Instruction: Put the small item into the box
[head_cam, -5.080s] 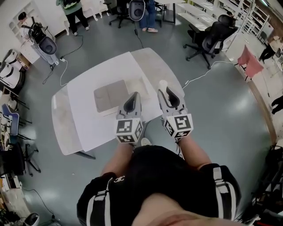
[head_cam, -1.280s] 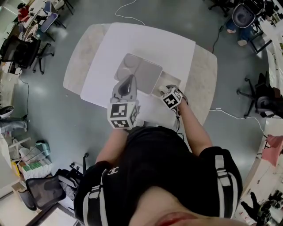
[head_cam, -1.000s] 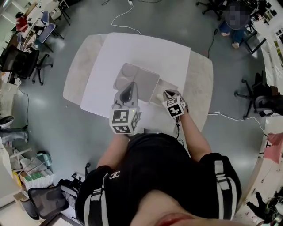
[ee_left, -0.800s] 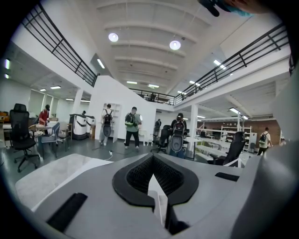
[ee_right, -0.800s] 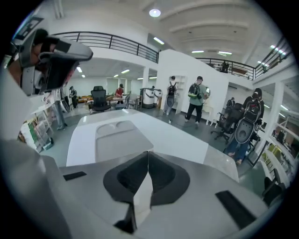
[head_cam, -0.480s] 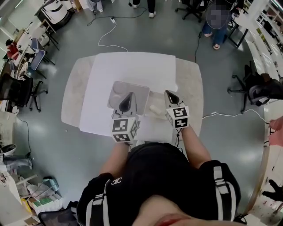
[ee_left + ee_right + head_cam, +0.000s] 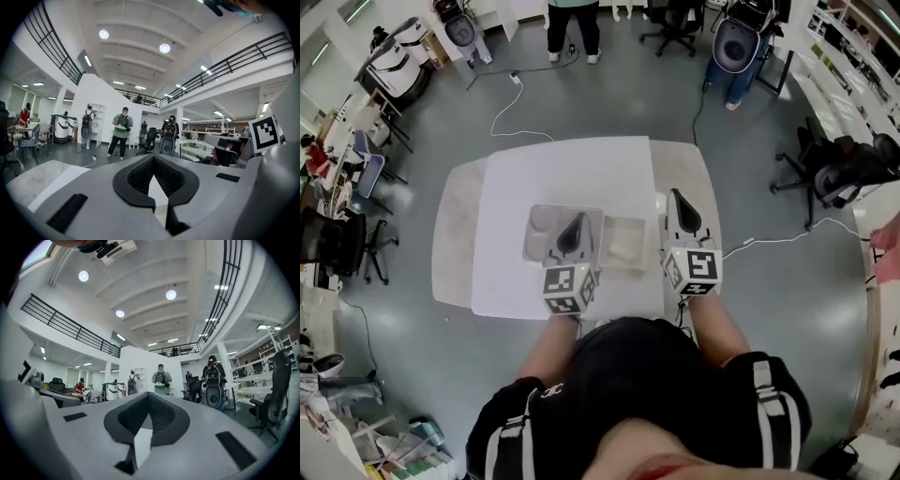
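While left gripper (image 7: 578, 219) and right gripper (image 7: 677, 196) hover, fingers clenched empty, beige box (image 7: 626, 246) on table (image 7: 567, 169) between them

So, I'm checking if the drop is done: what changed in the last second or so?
The right gripper, which was tipped down at the beige box, has lifted and pulled off to its right, jaws together and empty. Whether it let anything go cannot be seen. The left gripper stays over the grey tray, shut.
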`<state>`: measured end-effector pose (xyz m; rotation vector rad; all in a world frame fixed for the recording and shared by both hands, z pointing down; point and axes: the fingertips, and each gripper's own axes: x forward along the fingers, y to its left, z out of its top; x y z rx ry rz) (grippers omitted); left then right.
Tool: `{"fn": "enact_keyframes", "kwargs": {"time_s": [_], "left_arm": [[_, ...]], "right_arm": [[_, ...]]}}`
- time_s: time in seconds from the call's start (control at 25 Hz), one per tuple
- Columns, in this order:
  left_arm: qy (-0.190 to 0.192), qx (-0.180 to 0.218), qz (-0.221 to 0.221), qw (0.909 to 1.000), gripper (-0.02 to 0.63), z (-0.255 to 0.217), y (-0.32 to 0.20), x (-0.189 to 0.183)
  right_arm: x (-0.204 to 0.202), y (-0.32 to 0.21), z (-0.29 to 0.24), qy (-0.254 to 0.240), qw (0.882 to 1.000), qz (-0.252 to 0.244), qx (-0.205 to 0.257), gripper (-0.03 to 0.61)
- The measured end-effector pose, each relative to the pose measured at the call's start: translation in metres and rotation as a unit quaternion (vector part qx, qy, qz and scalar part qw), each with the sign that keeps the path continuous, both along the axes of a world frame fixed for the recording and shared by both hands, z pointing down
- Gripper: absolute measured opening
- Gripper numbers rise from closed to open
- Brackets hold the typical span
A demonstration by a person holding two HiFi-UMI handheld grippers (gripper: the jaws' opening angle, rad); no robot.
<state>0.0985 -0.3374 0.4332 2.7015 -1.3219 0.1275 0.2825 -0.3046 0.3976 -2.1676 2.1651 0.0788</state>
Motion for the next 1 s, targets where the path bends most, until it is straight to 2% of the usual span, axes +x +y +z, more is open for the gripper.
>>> {"fn": "enact_keyframes", "kwargs": {"time_s": [0.12,0.52,1.0], "left_arm": [[0.002,0.005,0.010,0.9999,0.005,-0.001,0.001,0.011],[0.002,0.011,0.036,0.9993,0.005,-0.006,0.010,0.029],[0.002,0.008,0.035,0.9994,0.005,-0.004,0.010,0.022]], "right_arm": [[0.009,0.011,-0.005,0.007,1.000,0.013,0.015,0.012],[0.012,0.022,-0.005,0.013,1.000,0.014,0.012,0.012],[-0.003,0.018,0.002,0.017,1.000,-0.003,0.001,0.012]]}}
